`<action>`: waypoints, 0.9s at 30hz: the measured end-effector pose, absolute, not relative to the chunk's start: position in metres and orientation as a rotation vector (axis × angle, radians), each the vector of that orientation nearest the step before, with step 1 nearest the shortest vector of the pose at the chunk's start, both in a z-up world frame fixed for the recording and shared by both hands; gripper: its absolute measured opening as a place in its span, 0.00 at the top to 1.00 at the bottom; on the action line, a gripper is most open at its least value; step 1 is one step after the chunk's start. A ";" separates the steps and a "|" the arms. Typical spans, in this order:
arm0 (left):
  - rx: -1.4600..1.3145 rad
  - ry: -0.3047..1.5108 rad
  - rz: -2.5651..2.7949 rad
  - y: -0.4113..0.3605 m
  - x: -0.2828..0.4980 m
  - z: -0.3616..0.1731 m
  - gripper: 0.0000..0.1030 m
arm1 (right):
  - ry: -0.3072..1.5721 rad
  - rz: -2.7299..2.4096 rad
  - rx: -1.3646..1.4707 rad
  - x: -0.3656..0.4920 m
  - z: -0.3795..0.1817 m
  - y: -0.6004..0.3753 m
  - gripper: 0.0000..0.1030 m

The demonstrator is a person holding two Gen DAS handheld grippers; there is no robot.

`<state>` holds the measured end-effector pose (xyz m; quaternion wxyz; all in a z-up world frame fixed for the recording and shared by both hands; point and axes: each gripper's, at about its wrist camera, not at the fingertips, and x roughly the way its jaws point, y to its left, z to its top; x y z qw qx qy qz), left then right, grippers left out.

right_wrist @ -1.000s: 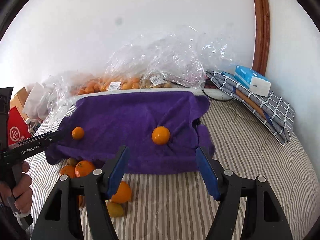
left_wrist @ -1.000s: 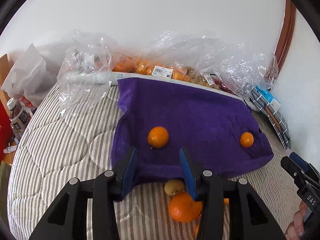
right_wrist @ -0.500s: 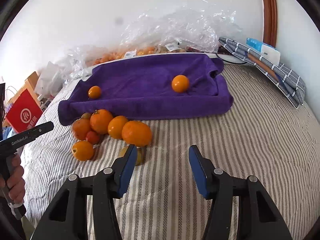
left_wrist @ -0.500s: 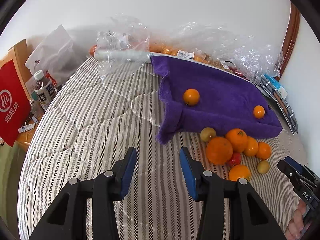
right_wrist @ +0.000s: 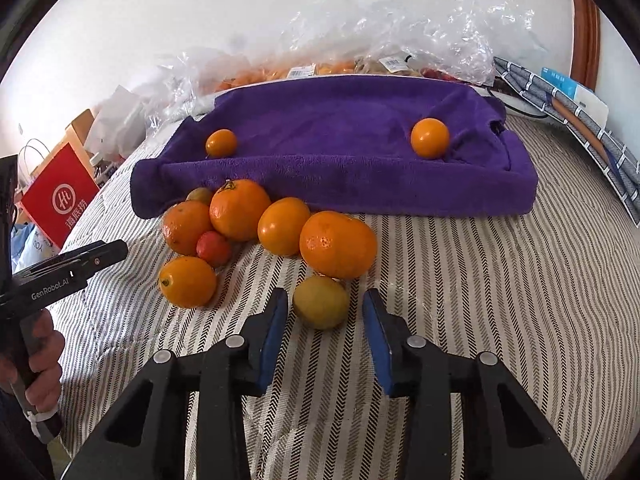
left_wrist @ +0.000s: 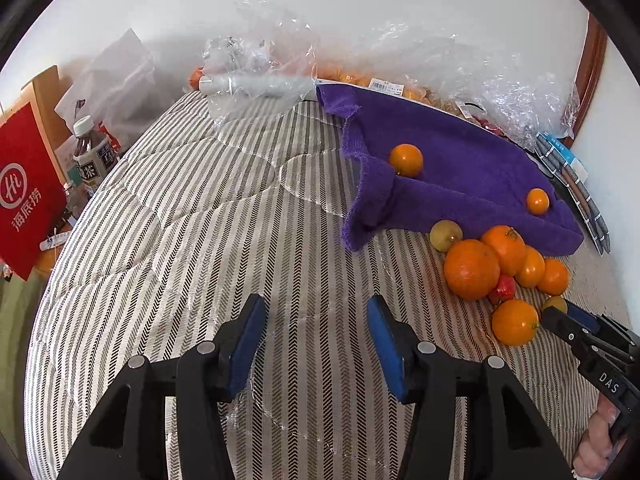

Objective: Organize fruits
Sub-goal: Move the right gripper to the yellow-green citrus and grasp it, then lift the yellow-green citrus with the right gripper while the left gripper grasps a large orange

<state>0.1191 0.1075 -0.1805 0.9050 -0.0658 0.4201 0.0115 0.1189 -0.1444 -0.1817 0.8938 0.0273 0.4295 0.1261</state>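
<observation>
A purple towel (right_wrist: 352,148) lies on the striped bed with two small oranges on it, one left (right_wrist: 221,143) and one right (right_wrist: 430,137). A pile of oranges (right_wrist: 338,244) with a small red fruit (right_wrist: 213,248) sits in front of the towel. A yellow-green fruit (right_wrist: 321,301) lies just ahead of my open right gripper (right_wrist: 325,320), partly between its fingers. My left gripper (left_wrist: 316,340) is open and empty over bare bedding, left of the pile (left_wrist: 472,269). The towel (left_wrist: 460,176) shows there too.
Clear plastic bags (right_wrist: 400,32) with more fruit lie along the wall behind the towel. A red paper bag (left_wrist: 24,192) and a drink bottle (left_wrist: 94,156) stand off the bed's left side. A checked cloth with a tissue pack (right_wrist: 576,96) lies at the right.
Both grippers have pulled back from the towel toward the near bed. The right gripper has come down close to the fruit pile and narrowed around the yellow-green fruit.
</observation>
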 end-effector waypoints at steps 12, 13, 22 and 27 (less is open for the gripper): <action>-0.163 0.831 -0.163 0.076 0.127 -0.170 0.47 | 0.846 0.217 0.078 0.104 -0.178 -0.182 0.72; -0.173 0.825 -0.182 0.072 0.129 -0.167 0.47 | 0.842 0.208 0.077 0.103 -0.178 -0.187 0.72; -0.194 0.864 -0.251 0.042 0.154 -0.172 0.46 | 0.850 0.173 0.124 0.106 -0.179 -0.219 0.72; -0.233 0.858 -0.279 0.039 0.155 -0.175 0.61 | 0.861 0.186 0.150 0.109 -0.181 -0.221 0.72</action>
